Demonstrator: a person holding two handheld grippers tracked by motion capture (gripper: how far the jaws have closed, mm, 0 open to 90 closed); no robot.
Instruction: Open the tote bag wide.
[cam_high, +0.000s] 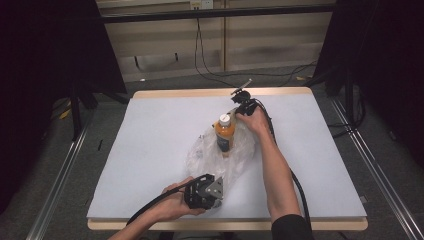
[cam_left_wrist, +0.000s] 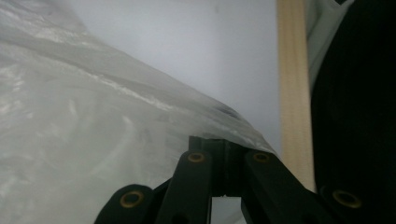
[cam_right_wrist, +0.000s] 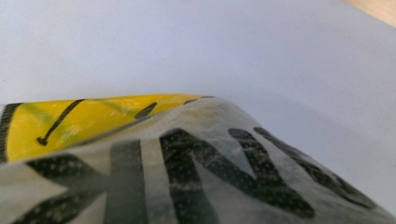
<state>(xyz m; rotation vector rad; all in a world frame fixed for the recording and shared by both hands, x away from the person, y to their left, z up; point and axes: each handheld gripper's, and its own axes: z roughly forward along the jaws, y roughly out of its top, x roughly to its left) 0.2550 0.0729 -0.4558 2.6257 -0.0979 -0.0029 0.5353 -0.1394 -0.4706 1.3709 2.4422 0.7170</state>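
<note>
- White worktop (cam_high: 150, 150) carried a clear plastic bag (cam_high: 212, 155) around an orange bottle (cam_high: 224, 134).
- Left gripper (cam_high: 216, 200) fingers clamped bag's near edge; right gripper (cam_high: 239, 111) fingers clamped its far edge.
- Uneven pulling could topple the bottle.

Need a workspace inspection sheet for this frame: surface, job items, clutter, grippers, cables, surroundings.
Surface: white mat on a wood-edged table.
Job's things: orange bottle, white cap, standing in a clear plastic bag.
Clutter: nothing seen.
Grippers: left gripper shut on the bag's near edge; right gripper shut on the bag's far edge beside the bottle.
Cables: black cable trails from each gripper; wires on the floor behind.
Surroundings: dark curtains, floor rails.
</note>
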